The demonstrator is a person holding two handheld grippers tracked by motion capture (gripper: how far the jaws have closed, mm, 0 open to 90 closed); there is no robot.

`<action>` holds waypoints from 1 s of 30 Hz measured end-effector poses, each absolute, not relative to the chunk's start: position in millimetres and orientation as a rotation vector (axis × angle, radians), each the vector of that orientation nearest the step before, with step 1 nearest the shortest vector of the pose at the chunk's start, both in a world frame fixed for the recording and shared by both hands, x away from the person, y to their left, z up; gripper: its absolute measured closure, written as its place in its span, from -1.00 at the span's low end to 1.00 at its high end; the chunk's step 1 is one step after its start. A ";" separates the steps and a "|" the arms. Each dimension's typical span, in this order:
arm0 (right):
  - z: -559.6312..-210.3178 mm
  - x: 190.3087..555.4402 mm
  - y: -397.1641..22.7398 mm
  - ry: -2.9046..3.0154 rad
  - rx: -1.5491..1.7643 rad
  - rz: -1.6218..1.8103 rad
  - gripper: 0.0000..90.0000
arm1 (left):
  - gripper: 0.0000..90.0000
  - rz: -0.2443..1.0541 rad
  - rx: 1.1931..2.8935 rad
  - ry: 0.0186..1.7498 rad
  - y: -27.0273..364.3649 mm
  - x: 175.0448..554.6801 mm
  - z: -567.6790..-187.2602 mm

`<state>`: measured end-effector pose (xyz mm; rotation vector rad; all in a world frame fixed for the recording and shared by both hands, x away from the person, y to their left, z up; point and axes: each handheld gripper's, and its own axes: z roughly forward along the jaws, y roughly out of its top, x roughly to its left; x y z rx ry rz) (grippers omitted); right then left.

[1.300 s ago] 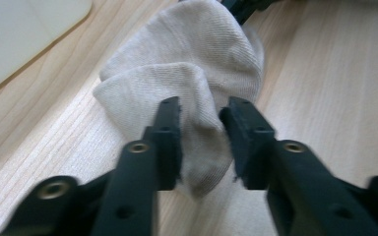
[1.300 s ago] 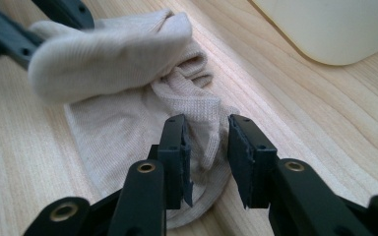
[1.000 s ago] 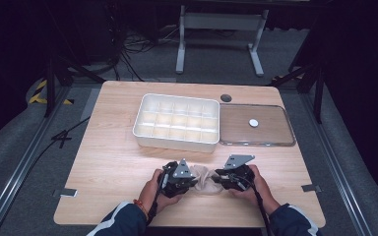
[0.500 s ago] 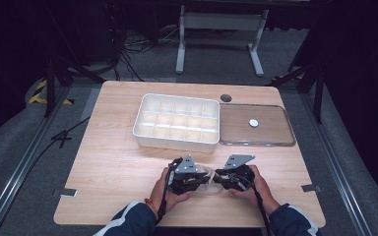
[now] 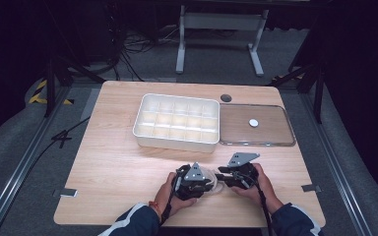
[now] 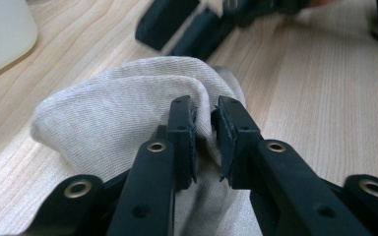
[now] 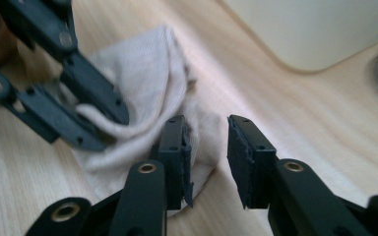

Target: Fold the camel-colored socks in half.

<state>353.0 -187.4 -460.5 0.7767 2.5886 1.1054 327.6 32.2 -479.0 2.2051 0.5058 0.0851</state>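
Note:
A beige knitted cloth (image 6: 113,113) lies bunched on the wooden table (image 5: 113,162) near its front edge, between the two hands. My left gripper (image 6: 204,118) has a raised fold of it between its pads; the jaws have just been opening a little, but the fold still fills the narrow gap. From the right, my right gripper (image 7: 204,142) faces it with its jaws apart, and the cloth's (image 7: 152,64) edge reaches just into the gap beside one pad. In the high view the left gripper (image 5: 210,183) and the right gripper (image 5: 222,176) nearly meet over the cloth (image 5: 216,181).
A white tray (image 5: 177,142) divided into several compartments stands mid-table. To its right lies a clear flat lid (image 5: 275,135) with a white knob (image 5: 253,123). A small dark disc (image 5: 226,98) sits at the far edge. Bare wood spreads to the left.
The left hand has shifted right, closer to the right gripper. The right hand has stayed where it was.

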 end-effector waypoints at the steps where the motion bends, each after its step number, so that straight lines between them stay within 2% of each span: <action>1: -457.3 352.5 -188.6 2.569 0.779 1.130 0.59 | 0.70 0.083 2.203 0.505 32.0 327.7 -479.5; 7: -449.0 345.1 -181.7 2.534 0.722 1.252 0.66 | 0.65 0.088 2.213 0.496 31.2 327.4 -479.6; 16: -458.8 345.5 -169.6 2.576 0.697 1.171 0.62 | 0.60 0.089 2.214 0.493 30.6 325.8 -479.8; 21: -466.5 348.1 -169.5 2.610 0.709 1.116 0.61 | 0.41 0.070 2.231 0.458 31.5 324.5 -476.8; 24: -467.7 348.5 -170.9 2.614 0.718 1.118 0.61 | 0.37 0.069 2.233 0.453 37.6 321.8 -469.8; 30: -469.2 348.9 -173.4 2.609 0.720 1.127 0.58 | 0.29 0.150 2.197 0.611 64.2 325.3 -461.9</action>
